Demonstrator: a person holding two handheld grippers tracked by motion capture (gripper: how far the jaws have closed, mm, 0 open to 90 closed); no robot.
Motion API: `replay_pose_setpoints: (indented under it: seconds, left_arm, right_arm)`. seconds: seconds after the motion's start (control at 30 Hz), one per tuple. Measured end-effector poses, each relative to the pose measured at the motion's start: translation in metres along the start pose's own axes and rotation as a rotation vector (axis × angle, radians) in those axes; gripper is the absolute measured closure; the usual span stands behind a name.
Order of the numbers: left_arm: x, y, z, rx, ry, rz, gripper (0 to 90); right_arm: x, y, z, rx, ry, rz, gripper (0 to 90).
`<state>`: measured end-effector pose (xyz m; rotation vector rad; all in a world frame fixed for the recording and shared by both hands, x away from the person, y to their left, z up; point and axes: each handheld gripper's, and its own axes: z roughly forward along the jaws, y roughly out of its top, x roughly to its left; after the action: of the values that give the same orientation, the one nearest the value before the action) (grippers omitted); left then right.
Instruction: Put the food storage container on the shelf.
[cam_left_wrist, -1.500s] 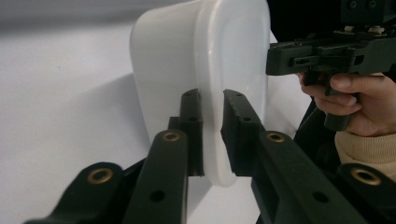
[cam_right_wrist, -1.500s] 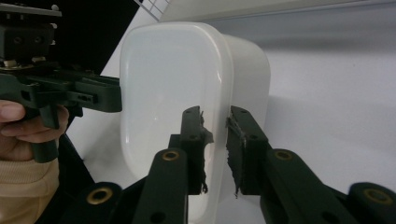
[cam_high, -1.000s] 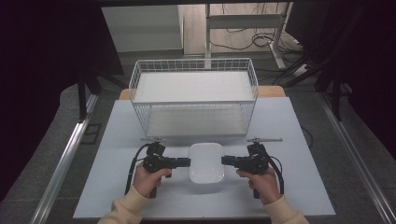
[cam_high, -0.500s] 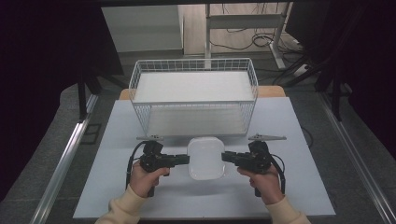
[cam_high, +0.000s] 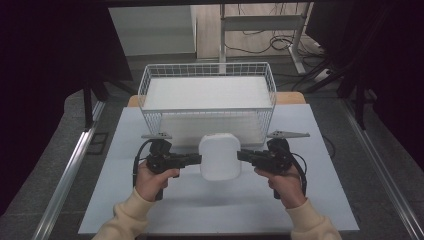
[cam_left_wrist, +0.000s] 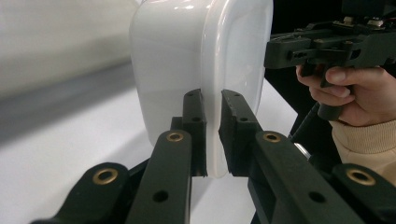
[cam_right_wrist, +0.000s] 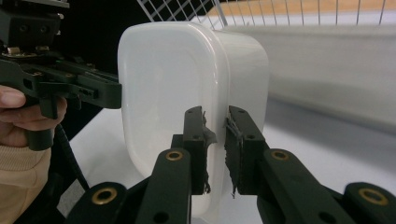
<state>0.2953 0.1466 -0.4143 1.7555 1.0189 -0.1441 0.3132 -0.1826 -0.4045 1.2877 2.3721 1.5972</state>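
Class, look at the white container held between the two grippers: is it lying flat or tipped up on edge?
Tipped up. The white container stands on edge, its rim clamped by the left gripper and right gripper.

the high view looks from above the person's side, forward and down on the table (cam_high: 320, 200). each gripper view sits low behind its own jaws, very near, and faces inward across the table. both share the white container (cam_high: 219, 156) (cam_left_wrist: 201, 70) (cam_right_wrist: 187, 84), and each sees the opposite gripper: the right gripper (cam_left_wrist: 275, 49), the left gripper (cam_right_wrist: 109, 95).
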Motion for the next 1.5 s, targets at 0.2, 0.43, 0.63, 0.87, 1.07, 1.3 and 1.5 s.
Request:
replay_pose_setpoints:
  seconds: [0.2,0.43,0.63,0.87,1.07,1.3,1.5]
  left_arm:
    - [-0.006,0.012,-0.01,-0.016,0.008,0.035,81.7]
    - [-0.007,0.027,-0.017,-0.027,0.004,0.045,81.6]
    - [-0.011,0.044,-0.022,-0.033,0.015,0.06,81.4]
    - [-0.012,0.058,-0.026,-0.039,0.02,0.071,81.1]
    - [-0.013,0.07,-0.03,-0.05,0.023,0.077,81.0]
    - [-0.011,0.08,-0.034,-0.053,0.024,0.085,81.0]
    - [-0.009,0.094,-0.038,-0.056,0.024,0.076,80.8]
  right_arm:
    - [0.005,0.013,-0.004,-0.027,0.014,-0.01,79.1]
    - [0.013,0.029,-0.008,-0.046,0.004,-0.037,79.1]
    - [0.016,0.045,-0.011,-0.062,0.003,-0.054,79.2]
    - [0.02,0.061,-0.015,-0.079,-0.004,-0.072,79.4]
    - [0.023,0.073,-0.017,-0.085,-0.008,-0.082,79.4]
    - [0.024,0.086,-0.015,-0.09,-0.01,-0.093,79.4]
    - [0.026,0.097,-0.015,-0.09,-0.014,-0.1,79.5]
